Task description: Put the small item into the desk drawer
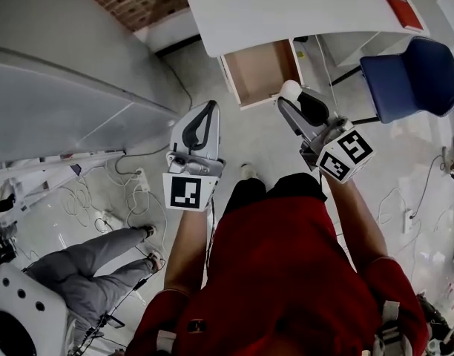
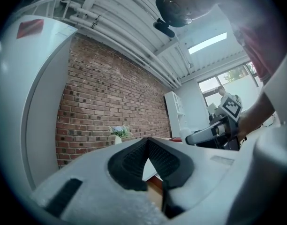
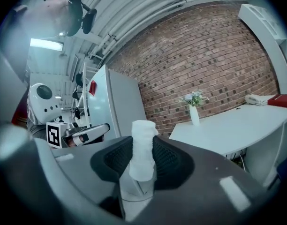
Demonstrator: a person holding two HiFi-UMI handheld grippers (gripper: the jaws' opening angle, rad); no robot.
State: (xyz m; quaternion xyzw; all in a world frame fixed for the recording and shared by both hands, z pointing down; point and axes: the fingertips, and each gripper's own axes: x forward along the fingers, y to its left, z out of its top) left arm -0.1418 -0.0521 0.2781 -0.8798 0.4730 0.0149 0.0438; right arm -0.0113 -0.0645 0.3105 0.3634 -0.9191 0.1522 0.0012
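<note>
— Small white item (image 3: 142, 149)?
— Clamped upright between the jaws of the right gripper (image 1: 295, 101), top end poking past the tips.
— Whereabouts against the drawer (image 1: 258, 71)?
— Held in the air; in the head view, just by the near right corner of the drawer, not inside it. Drawer pulled out from under the white desk (image 1: 286, 10), brown bottom showing.
— And the left gripper (image 2: 147, 142)?
— Jaws together, tips touching each other. Off to the left of the drawer, apart from the right gripper.
— Round about?
— Blue chair (image 1: 412, 76) right of the drawer, red book (image 1: 400, 7) on the desk, vase of flowers (image 3: 194, 112) on the desk before the brick wall (image 3: 200, 64).
</note>
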